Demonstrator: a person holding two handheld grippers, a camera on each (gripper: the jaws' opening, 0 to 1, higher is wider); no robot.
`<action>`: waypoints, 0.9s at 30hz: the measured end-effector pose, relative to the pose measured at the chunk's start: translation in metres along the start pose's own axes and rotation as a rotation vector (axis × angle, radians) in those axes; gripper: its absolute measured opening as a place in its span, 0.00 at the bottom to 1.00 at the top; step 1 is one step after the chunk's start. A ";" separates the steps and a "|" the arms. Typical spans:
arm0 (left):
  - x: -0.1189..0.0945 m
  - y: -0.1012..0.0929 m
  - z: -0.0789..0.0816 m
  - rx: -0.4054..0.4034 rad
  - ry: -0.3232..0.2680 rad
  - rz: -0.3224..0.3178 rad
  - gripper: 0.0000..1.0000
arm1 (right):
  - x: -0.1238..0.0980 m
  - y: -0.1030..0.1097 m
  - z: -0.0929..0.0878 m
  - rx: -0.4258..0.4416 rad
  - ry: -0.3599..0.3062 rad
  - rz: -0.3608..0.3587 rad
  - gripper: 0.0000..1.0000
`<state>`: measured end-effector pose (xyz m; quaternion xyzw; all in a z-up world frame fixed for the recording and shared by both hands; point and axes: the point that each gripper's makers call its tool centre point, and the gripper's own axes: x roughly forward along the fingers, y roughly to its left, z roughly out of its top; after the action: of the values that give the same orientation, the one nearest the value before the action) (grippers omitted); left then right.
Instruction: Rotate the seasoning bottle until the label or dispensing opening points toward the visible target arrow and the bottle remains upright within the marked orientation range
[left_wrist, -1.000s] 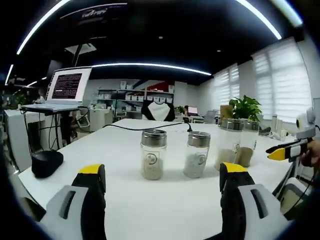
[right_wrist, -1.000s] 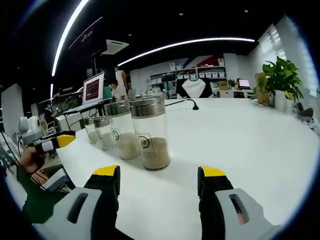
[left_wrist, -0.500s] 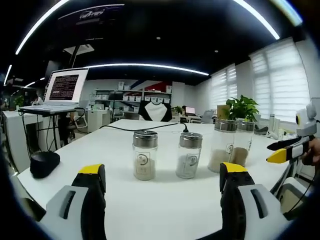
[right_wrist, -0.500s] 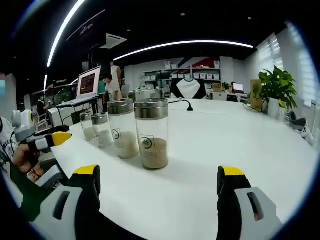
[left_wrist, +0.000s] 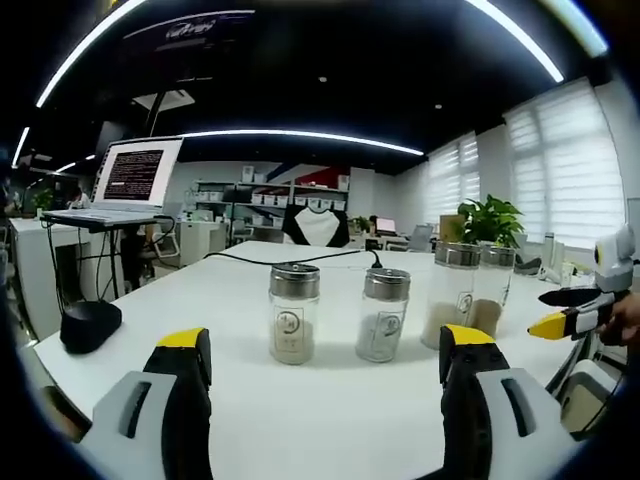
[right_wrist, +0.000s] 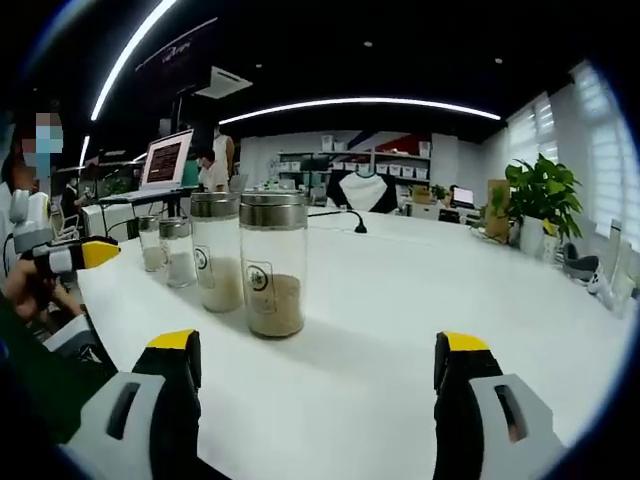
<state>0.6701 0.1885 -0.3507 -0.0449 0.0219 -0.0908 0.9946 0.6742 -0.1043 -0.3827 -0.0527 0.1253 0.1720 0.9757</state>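
Note:
Four clear seasoning bottles with metal lids stand upright in a row on the white table (left_wrist: 330, 400). In the left gripper view, two short ones (left_wrist: 293, 312) (left_wrist: 383, 313) are nearest, and two tall ones (left_wrist: 452, 295) (left_wrist: 492, 288) stand to the right. My left gripper (left_wrist: 325, 345) is open, short of the bottles and touching none. In the right gripper view, the tall bottle with brown powder (right_wrist: 272, 265) is closest, ahead and left of centre, with another tall bottle (right_wrist: 217, 252) and the short ones (right_wrist: 180, 255) behind. My right gripper (right_wrist: 318, 350) is open and holds nothing.
A black mouse (left_wrist: 90, 325) lies at the table's left end, below a raised laptop (left_wrist: 135, 175). A black cable (left_wrist: 290, 256) runs across the far side. A potted plant (right_wrist: 540, 195) stands at the right. The other gripper, held by a hand, shows at each view's side (left_wrist: 575, 315) (right_wrist: 70, 255).
My right gripper's jaws spread wider apart a second ago and have held since. Both cameras shifted slightly; the bottles stand as before. The left jaws are unchanged.

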 end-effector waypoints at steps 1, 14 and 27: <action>0.000 0.000 0.000 0.000 -0.003 0.002 1.00 | 0.000 0.001 0.000 -0.005 0.001 0.002 1.00; 0.005 -0.004 -0.008 0.004 0.017 -0.005 1.00 | -0.002 0.026 0.010 0.002 -0.032 0.092 1.00; 0.006 0.002 -0.009 -0.002 0.023 0.002 1.00 | 0.000 0.030 0.013 0.020 -0.038 0.112 1.00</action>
<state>0.6758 0.1888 -0.3603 -0.0447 0.0337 -0.0903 0.9943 0.6663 -0.0745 -0.3717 -0.0324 0.1115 0.2261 0.9672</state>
